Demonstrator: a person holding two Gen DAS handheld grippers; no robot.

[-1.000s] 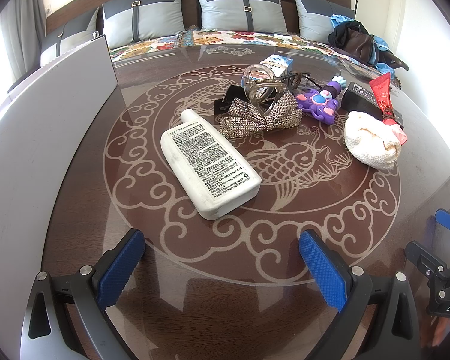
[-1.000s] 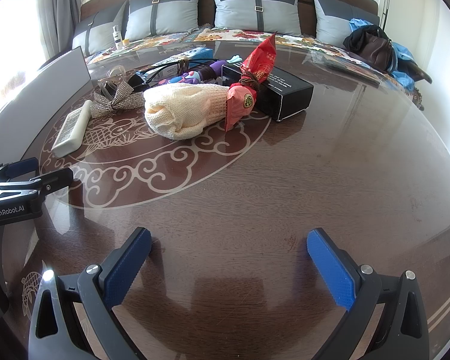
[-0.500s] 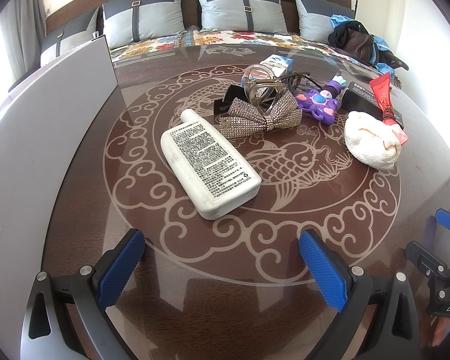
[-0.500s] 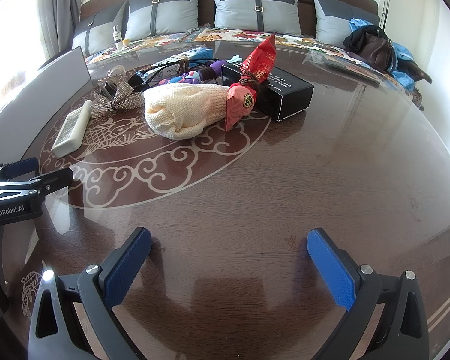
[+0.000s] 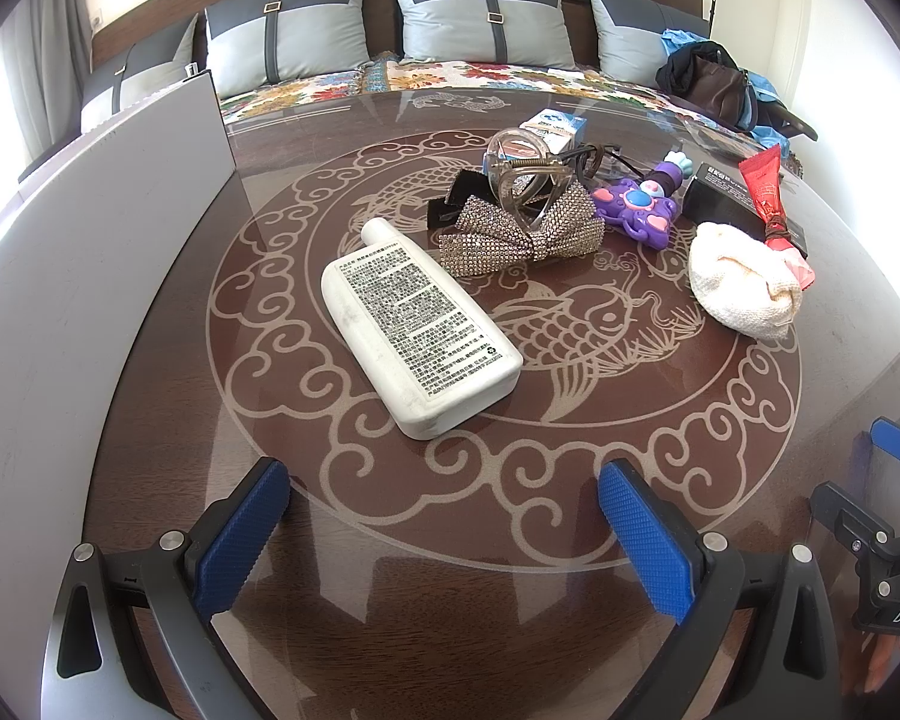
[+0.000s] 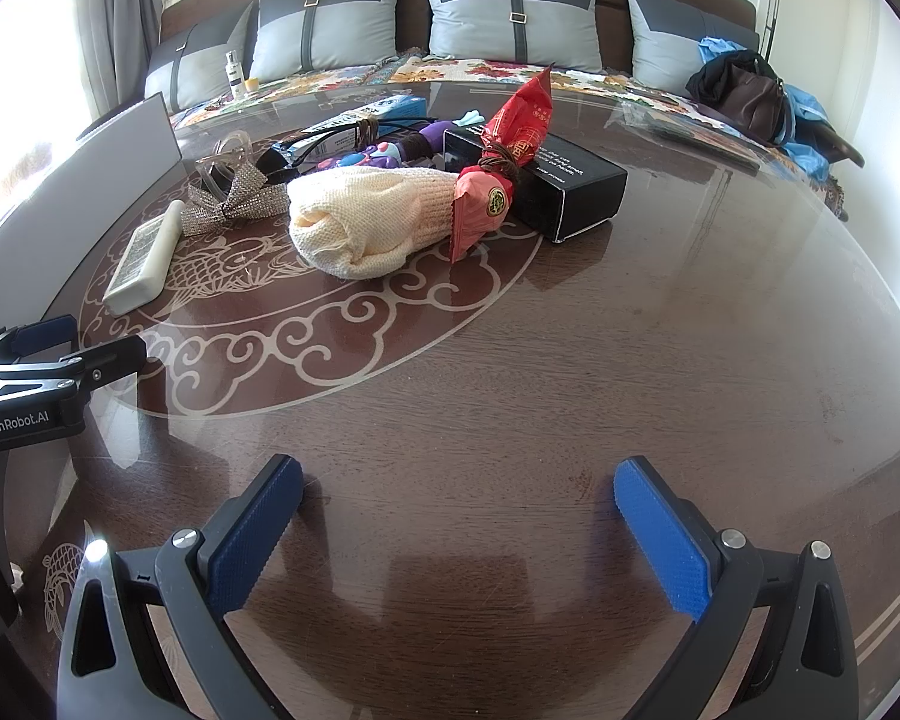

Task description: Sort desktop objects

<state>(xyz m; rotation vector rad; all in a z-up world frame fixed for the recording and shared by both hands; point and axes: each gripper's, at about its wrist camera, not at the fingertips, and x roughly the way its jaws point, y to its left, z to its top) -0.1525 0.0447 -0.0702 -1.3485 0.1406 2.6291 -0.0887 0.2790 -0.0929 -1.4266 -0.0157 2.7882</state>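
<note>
A white bottle [image 5: 417,324] lies flat on the round glass-topped table [image 5: 510,600], just ahead of my open, empty left gripper [image 5: 444,516]. Behind it lie a rhinestone bow [image 5: 519,234], a clear hair clip [image 5: 525,177], a purple toy [image 5: 636,207], a black box [image 6: 546,183], a red and pink snack packet [image 6: 498,180] and a cream knitted cloth [image 6: 372,219]. My right gripper [image 6: 459,516] is open and empty over bare table, well short of the cloth. The bottle also shows in the right wrist view [image 6: 144,255].
A white board [image 5: 90,300] stands along the table's left side. A blue-and-white box [image 5: 555,126] and black cables [image 6: 330,141] lie at the back of the pile. A sofa with grey cushions [image 5: 480,18] and a bag [image 5: 714,84] lie beyond the table.
</note>
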